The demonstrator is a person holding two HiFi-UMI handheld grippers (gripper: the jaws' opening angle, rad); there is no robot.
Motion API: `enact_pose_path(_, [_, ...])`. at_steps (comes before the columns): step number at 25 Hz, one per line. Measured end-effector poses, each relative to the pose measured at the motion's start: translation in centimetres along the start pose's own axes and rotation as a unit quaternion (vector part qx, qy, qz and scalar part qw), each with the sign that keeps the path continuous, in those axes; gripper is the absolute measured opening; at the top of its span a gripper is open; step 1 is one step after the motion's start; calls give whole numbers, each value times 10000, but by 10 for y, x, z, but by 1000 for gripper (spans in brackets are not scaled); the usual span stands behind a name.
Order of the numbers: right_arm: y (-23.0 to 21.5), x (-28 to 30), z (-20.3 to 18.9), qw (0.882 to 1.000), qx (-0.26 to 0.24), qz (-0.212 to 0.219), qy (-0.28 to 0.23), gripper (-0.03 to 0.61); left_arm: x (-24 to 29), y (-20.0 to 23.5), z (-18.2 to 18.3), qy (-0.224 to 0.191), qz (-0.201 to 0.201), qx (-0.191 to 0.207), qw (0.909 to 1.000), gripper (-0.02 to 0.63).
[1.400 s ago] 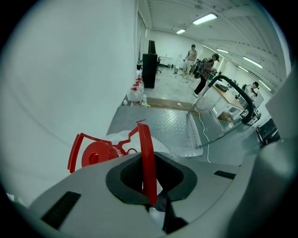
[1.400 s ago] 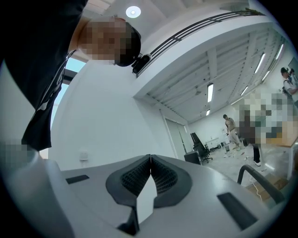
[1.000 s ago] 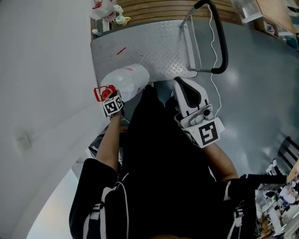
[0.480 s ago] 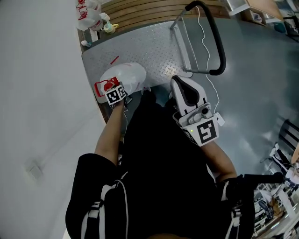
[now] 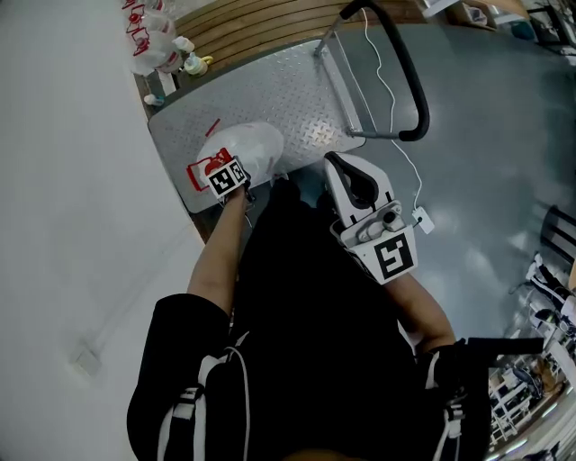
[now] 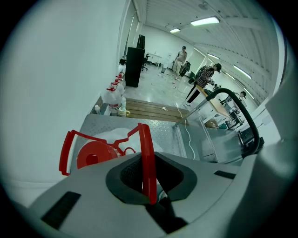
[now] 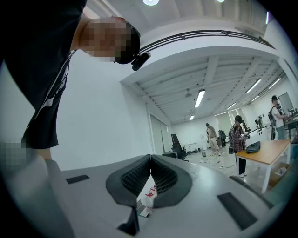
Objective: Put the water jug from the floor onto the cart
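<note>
The jug (image 5: 252, 149) hangs directly under your left gripper (image 5: 219, 174), white body below and red cap (image 6: 92, 156) facing up toward the jaws. The jaws are pinched on one upright strip of its red handle (image 6: 147, 160), which runs straight through the gap between the pads. The rest of the handle loops out to the left of the gripper. In the head view the jug sits over the near left corner of the cart (image 5: 270, 85), above its steel deck. Whether its base touches the deck cannot be told.

Beyond the gripper the deck stretches away to wooden slats (image 5: 256, 22). A cluster of bottles (image 5: 148, 40) stands against the wall (image 5: 72, 180) at the far left. The cart's black push bar (image 5: 409, 81) rises to the right of the jug, with a white cable (image 5: 387, 117) trailing beside it.

Your right gripper (image 7: 150, 162) is held well to the right of the jug, near the push bar. Its jaws are pressed together on nothing and aimed out across the room.
</note>
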State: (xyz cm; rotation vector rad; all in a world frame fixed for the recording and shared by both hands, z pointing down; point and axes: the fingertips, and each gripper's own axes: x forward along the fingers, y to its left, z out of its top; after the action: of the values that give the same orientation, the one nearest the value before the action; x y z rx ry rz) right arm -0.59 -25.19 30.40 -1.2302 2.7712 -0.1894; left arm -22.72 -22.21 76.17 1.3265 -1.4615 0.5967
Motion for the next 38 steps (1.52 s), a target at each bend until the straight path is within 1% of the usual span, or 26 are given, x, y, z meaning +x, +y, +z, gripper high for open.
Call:
enact_pose_path(3, [-3, -2, 7, 9998, -47, -60, -200, 14, 8, -10, 6, -51, -139, 40, 9999, 46])
enact_pose_path(7, [-15, -11, -1, 9994, -67, -338, 61, 14, 20, -30, 15, -52, -318, 39, 9995, 46])
enact_pose_path(10, [-19, -16, 2, 9989, -140, -437, 25, 14, 29, -47, 16, 11, -473, 39, 9989, 46])
enact_pose_path(12, [-24, -21, 1, 9984, -182, -535, 89, 14, 34, -57, 15, 87, -537, 53, 9985, 46])
enact_pose_path(14, [-32, -26, 0, 9976, -135, -659, 169, 14, 38, -66, 14, 135, -568, 64, 9983, 46])
enact_pose_path(17, [-43, -34, 4, 9967, 17, -803, 102, 14, 43, -75, 11, 215, -557, 123, 9981, 48])
enact_pose_path(19, [-51, -42, 4, 9959, 33, -894, 126, 14, 46, -81, 9, 263, -599, 145, 9978, 48])
enact_pose_path(23, [-58, -53, 4, 9952, -27, -969, 142, 14, 51, -89, 3, 347, -744, 347, 9960, 55])
enact_pose_path(27, [-65, -59, 8, 9949, -48, -1002, 50, 14, 52, -92, 1, 344, -751, 603, 9947, 64])
enact_pose_path(29, [-68, -62, 10, 9950, -65, -994, 36, 14, 52, -94, -1, 355, -751, 652, 9944, 67])
enact_pose_path(31, [-72, -67, 11, 9952, -59, -977, 27, 14, 53, -97, -3, 336, -775, 650, 9943, 84])
enact_pose_path(34, [-80, -76, 12, 9953, -51, -970, -13, 14, 51, -107, 0, 163, -861, 696, 9937, 154])
enact_pose_path(38, [-81, -80, 14, 9958, -9, -908, -105, 14, 46, -106, 6, -75, -763, 621, 9951, 166])
